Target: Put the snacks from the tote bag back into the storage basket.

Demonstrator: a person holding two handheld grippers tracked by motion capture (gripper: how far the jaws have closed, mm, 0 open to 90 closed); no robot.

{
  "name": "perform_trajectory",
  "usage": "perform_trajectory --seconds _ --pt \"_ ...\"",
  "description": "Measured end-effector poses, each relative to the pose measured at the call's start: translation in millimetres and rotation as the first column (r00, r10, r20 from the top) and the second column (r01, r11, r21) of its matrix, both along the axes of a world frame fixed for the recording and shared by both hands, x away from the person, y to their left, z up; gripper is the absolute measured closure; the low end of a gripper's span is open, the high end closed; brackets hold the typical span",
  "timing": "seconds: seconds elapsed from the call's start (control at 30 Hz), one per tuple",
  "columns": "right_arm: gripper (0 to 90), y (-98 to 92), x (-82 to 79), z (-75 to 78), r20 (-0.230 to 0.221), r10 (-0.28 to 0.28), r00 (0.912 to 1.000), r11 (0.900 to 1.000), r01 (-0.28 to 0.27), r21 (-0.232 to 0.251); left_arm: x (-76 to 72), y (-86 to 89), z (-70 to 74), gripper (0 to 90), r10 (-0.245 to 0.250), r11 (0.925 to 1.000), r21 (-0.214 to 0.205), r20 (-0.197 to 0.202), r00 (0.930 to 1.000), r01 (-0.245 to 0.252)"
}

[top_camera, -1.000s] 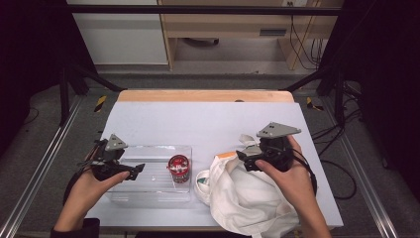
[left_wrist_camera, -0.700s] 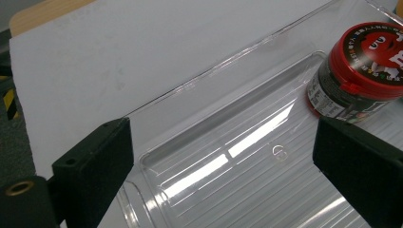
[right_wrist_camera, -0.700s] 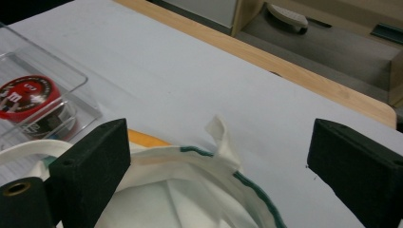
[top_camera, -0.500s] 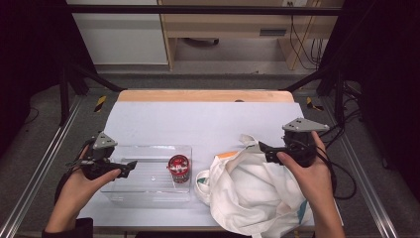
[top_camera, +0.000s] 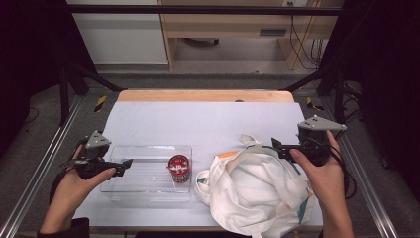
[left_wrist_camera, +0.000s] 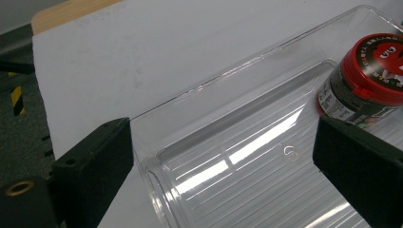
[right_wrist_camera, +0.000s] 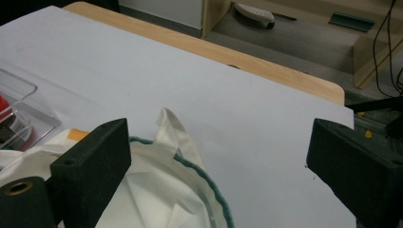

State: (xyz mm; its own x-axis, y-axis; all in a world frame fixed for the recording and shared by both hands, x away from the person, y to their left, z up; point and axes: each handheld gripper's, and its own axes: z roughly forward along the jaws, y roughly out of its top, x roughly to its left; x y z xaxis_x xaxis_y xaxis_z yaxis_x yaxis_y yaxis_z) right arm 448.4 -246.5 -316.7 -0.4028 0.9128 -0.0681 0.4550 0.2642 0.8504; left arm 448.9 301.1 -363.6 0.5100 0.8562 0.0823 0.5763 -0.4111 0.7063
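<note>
Left tool (top_camera: 124, 164), jaws wide, at tray's (top_camera: 148, 193) left end, jar (top_camera: 178, 168) upright at its far right end along tray's long axis; right tool (top_camera: 275, 145), jaws wide, over bag (top_camera: 252, 191), handle (right_wrist_camera: 166, 126) just ahead.

High view above the table (top_camera: 208, 119) — both claw views close, low, sharing it.
</note>
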Motion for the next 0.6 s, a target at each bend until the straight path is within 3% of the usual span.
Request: perform_trajectory --seconds 0.37,0.6 --pt "11.3 -24.2 0.4 -2.2 0.003 -0.072 0.9974 0.9974 0.072 -0.004 -1.1 11.8 2.0 6.3 0.037 0.9992 -0.015 0.012 0.9993 -0.036" --pt "13.8 -36.7 3.5 -9.4 -0.015 -0.113 0.9935 0.9934 0.113 -0.020 0.2 19.1 -0.6 6.3 0.073 0.9972 0.012 0.007 0.9973 -0.073"
